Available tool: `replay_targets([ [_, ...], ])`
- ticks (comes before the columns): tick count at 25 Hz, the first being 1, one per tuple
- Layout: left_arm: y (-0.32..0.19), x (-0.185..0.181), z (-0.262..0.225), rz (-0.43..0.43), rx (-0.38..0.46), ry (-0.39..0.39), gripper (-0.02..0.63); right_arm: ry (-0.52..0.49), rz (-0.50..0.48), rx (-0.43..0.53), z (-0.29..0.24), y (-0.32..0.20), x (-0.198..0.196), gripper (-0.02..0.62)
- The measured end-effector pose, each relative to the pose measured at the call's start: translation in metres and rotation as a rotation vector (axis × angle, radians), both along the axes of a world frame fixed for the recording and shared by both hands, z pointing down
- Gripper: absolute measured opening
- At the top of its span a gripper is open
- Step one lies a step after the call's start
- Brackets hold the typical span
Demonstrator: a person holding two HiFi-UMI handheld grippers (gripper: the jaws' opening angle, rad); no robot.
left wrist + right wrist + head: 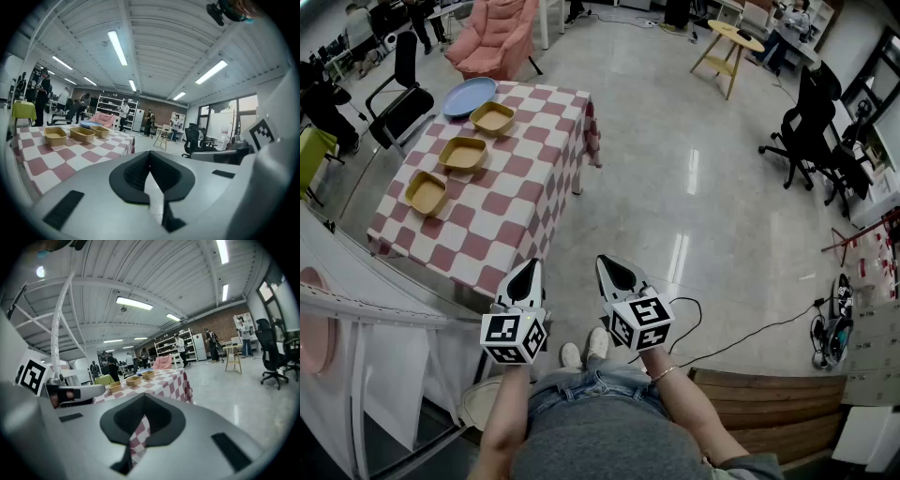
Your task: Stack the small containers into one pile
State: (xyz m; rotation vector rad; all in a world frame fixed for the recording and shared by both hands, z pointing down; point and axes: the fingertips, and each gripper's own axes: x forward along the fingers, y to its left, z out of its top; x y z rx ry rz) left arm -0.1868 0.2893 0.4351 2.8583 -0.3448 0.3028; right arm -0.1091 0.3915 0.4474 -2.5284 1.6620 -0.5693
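The left gripper (pixel 528 266) and right gripper (pixel 607 263) were held low before the person, jaws closed together and gripping nothing. The three small containers (pixel 463 153) lay unstacked in a row on the checked table (pixel 516 202), well ahead and left of both grippers.

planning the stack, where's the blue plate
In the head view the blue plate lies upper left, at the checkered table's far end, beside the farthest tan container.

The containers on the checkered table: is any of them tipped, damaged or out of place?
The near container, middle container and far container all stand upright, empty and apart; nothing stands out.
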Motion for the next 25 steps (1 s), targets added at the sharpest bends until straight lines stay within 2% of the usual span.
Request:
replay_targets([
  [10,0.004,0.036,0.008,-0.007,-0.015,-0.011,0.017,-0.025,-0.032,0.045,0.005,0.001,0.031,0.009],
  [25,-0.026,0.073,0.016,-0.095,-0.009,-0.05,0.017,-0.074,-0.063,0.064,0.018,-0.012,0.078,0.009],
])
